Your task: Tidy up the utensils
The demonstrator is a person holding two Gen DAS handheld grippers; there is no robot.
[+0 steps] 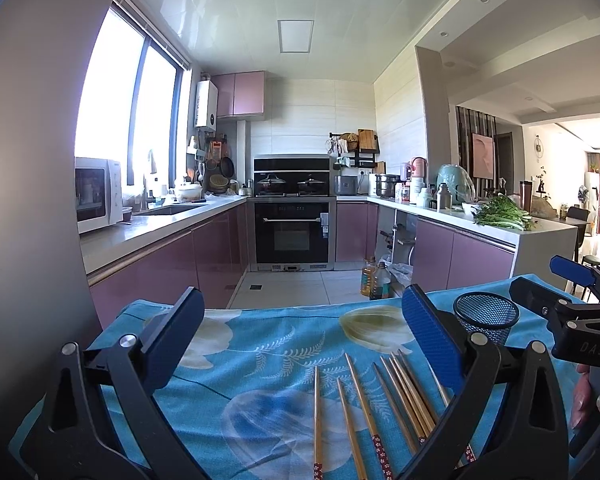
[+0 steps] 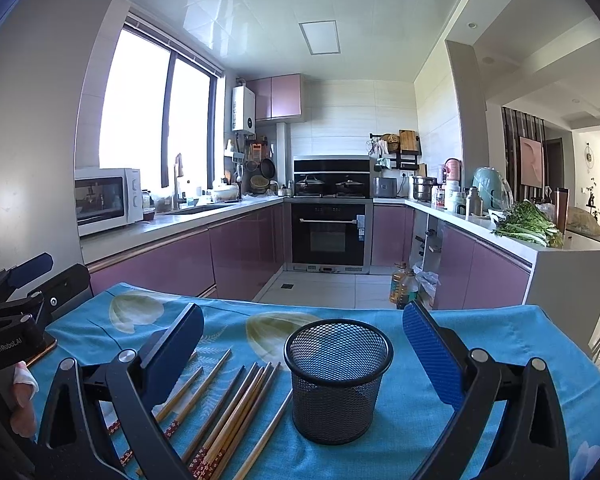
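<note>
Both grippers, left [image 1: 300,320] and right [image 2: 303,334], gape empty; only the right wrist view shows the whole black mesh cup [image 2: 337,380] beside the wooden chopsticks [image 2: 236,408].

Chopsticks [image 2: 236,404]: about ten wooden sticks, some with red patterned ends, lying flat and loosely fanned on the blue floral cloth, tips pointing away, just left of the holder
Holder [image 2: 337,380]: black wire-mesh cup, round, upright, empty, standing on the same cloth; one stick lies close to its base
</note>
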